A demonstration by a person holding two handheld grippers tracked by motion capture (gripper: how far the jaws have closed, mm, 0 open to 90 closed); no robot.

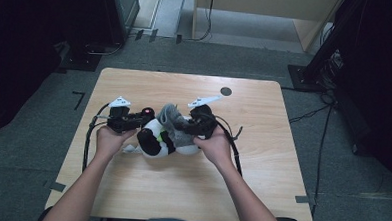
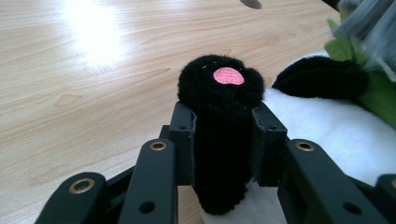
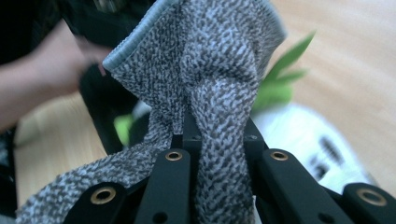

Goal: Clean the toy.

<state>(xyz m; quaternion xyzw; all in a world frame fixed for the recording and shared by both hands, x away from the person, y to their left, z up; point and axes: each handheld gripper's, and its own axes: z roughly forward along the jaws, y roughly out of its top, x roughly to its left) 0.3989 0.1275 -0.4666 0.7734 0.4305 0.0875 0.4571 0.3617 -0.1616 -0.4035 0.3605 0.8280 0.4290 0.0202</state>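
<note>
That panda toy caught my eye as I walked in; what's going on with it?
A person at the wooden table works on a plush panda with two hand-held grippers. The left gripper is shut on the panda's black paw. The right gripper is shut on a grey knitted cloth, held over the toy.

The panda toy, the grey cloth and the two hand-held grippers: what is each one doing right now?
Panda toy: lying on the table, one black paw clamped.
Black paw: squeezed between jaws, pink pad facing up.
Grey cloth: bunched up, pinched, lifted over the toy.
Left hand-held gripper: shut on the paw.
Right hand-held gripper: shut on the cloth.
</note>
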